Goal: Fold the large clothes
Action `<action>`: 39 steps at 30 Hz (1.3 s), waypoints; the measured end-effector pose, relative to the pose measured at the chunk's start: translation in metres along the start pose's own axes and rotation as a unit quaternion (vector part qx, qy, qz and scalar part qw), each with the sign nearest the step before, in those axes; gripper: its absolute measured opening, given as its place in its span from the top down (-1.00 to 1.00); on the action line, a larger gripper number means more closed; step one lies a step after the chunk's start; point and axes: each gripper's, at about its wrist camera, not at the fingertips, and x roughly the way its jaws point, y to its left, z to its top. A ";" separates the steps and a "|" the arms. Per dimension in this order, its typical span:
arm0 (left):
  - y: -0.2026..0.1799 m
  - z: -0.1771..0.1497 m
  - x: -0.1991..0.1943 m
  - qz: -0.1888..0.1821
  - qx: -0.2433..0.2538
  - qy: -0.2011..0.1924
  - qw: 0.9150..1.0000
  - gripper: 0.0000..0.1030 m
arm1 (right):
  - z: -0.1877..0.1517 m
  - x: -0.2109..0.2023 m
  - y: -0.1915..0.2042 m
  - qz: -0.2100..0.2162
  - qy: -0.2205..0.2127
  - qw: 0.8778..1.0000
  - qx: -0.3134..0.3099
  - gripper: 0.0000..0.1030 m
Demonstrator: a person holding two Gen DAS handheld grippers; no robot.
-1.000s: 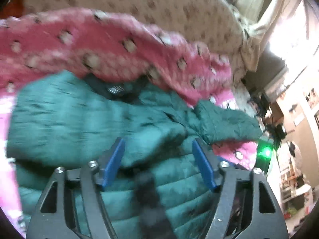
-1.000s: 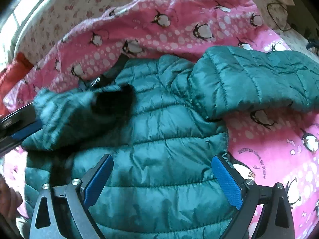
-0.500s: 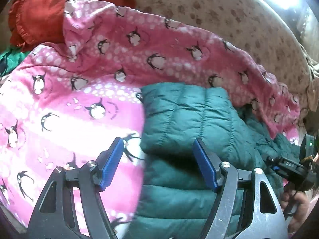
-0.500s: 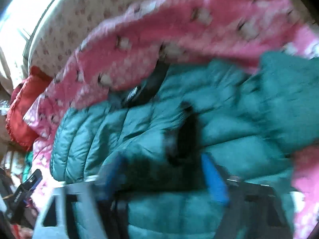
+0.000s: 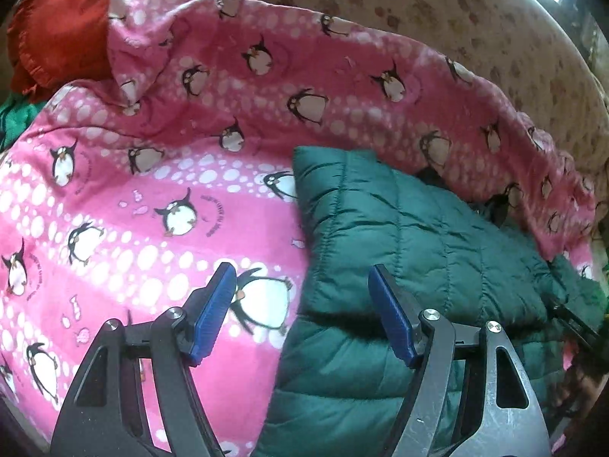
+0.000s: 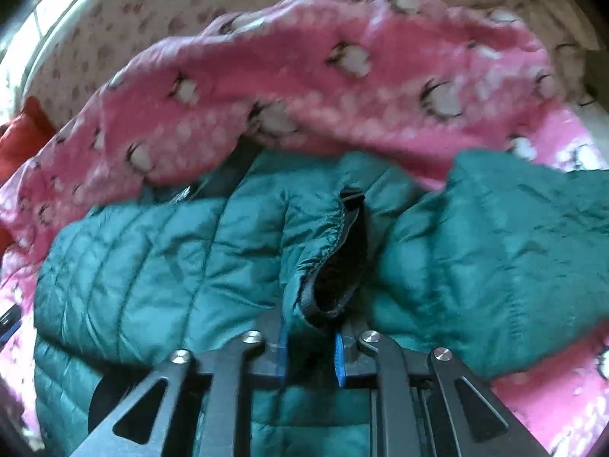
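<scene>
1. Left wrist: my left gripper (image 5: 300, 304) is spread wide, empty, over the puffer jacket's (image 5: 411, 236) edge on the penguin blanket (image 5: 152, 198).
2. Right wrist: my right gripper (image 6: 309, 354) is clamped on the jacket's cuff (image 6: 331, 266). Jacket looks light, soft, slippery; grip at seams/hem.

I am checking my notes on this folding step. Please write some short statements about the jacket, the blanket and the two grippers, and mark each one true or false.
1. The green jacket lies on a pink penguin blanket. True.
2. The left gripper is shut on the jacket. False: its fingers stand open and hold nothing.
3. The right gripper is shut on a sleeve cuff. True.
4. The blanket shows cats. False: it shows penguins.
5. A red cloth lies beyond the blanket. True.
</scene>
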 end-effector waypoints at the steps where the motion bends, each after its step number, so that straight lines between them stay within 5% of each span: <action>1: -0.002 0.001 0.001 0.002 0.001 -0.002 1.000 -0.41 | -0.001 -0.008 0.004 -0.015 -0.011 1.000 -0.012 0.22; 3: -0.006 0.006 0.005 0.003 -0.004 -0.006 1.000 -0.41 | -0.003 -0.026 0.005 -0.024 -0.038 0.999 -0.013 -0.28; 4: -0.007 0.009 0.007 0.002 -0.007 -0.008 1.000 -0.41 | -0.003 -0.038 0.007 -0.028 -0.057 0.998 -0.009 -0.32; 8: -0.016 0.021 0.023 0.015 -0.008 -0.001 1.000 -0.41 | 0.007 -0.062 0.035 0.019 -0.093 0.995 -0.020 -0.32; 13: -0.023 0.020 0.044 0.039 0.006 0.016 0.999 -0.41 | 0.020 -0.037 0.098 0.100 -0.054 0.991 -0.065 -0.32; 17: -0.022 0.012 0.054 0.043 0.014 0.022 0.999 -0.41 | 0.020 -0.003 0.143 0.084 -0.036 0.989 -0.113 -0.32; 24: -0.017 0.002 0.067 0.034 0.002 0.027 0.999 -0.53 | 0.002 0.051 0.153 0.040 0.006 0.990 -0.136 -0.34; 30: -0.017 0.000 0.070 0.033 0.000 0.025 0.999 -0.53 | 0.004 0.037 0.162 0.011 -0.004 0.990 -0.141 -0.36; 39: -0.018 -0.002 0.072 0.037 0.001 0.022 0.999 -0.55 | 0.024 0.031 0.218 0.051 -0.032 0.982 -0.180 -0.36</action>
